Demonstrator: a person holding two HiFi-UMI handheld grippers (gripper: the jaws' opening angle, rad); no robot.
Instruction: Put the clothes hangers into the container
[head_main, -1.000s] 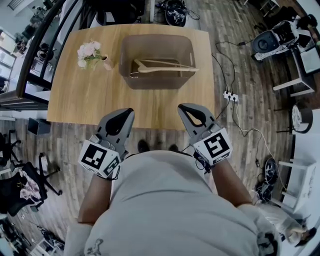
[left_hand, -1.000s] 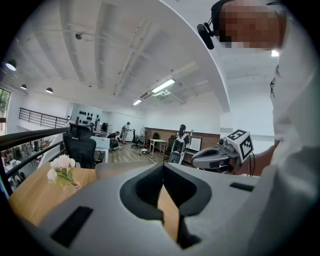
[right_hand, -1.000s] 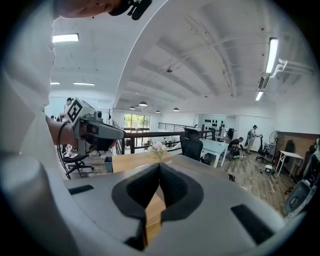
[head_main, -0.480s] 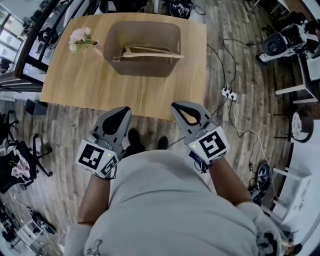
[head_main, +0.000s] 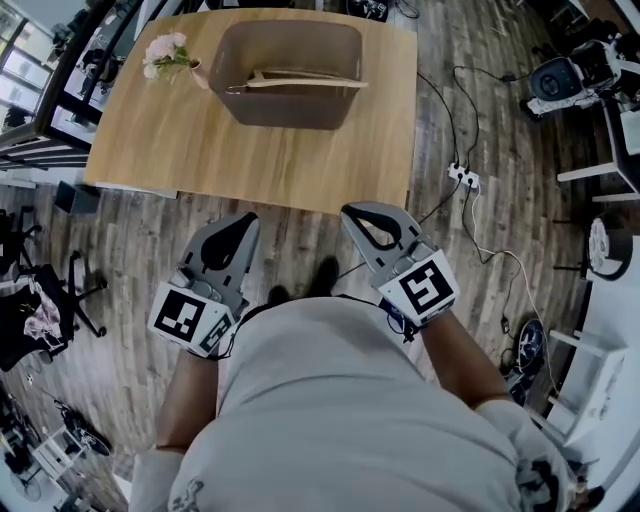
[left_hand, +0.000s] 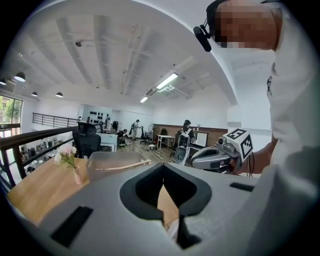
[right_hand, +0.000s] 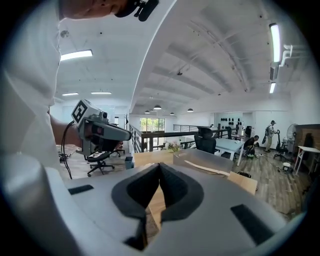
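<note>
Hangers (head_main: 300, 80) are lying in the bin (head_main: 250, 45) (pale wooden ones, laid across it lengthwise). The bin sits at the far end of the table (head_main: 200, 150), just right of some pink flowers (head_main: 165, 52). The table is light wood and stands on a plank floor (head_main: 120, 250). A power strip (head_main: 462, 176) and loose cables trail off to its right, and there's a black chair (head_main: 60, 300) on the left. The room is an open office with a white ceiling and strip lights. The left gripper (head_main: 243, 218) and right gripper (head_main: 358, 212) hang over the floor short of the table's near edge, well away from the bin. Both have their jaws pressed together on nothing.
</note>
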